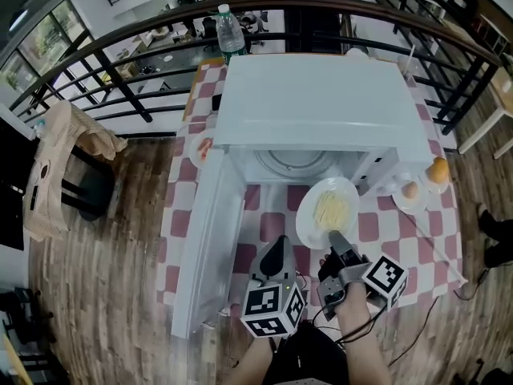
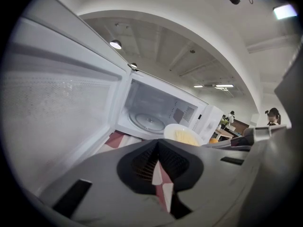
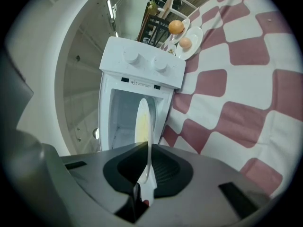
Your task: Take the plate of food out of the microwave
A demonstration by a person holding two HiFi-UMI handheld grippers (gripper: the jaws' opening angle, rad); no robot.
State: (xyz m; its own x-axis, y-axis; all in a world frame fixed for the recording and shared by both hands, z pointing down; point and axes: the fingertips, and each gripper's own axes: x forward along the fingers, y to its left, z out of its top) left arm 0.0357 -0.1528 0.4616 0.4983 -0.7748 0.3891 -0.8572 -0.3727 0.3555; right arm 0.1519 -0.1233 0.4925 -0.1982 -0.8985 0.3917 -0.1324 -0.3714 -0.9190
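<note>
While our right gripper point(image 1: 335, 239) clamps the round white plate of yellow food point(image 1: 321, 203), our left gripper point(image 1: 278, 245) hangs closed, empty.

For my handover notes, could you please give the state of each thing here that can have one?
Microwave: empty.
Door: open wide.
Plate: out of microwave, held at rim.
Right gripper: shut on plate.
Left gripper: shut, empty.
Bottle: upright.
</note>
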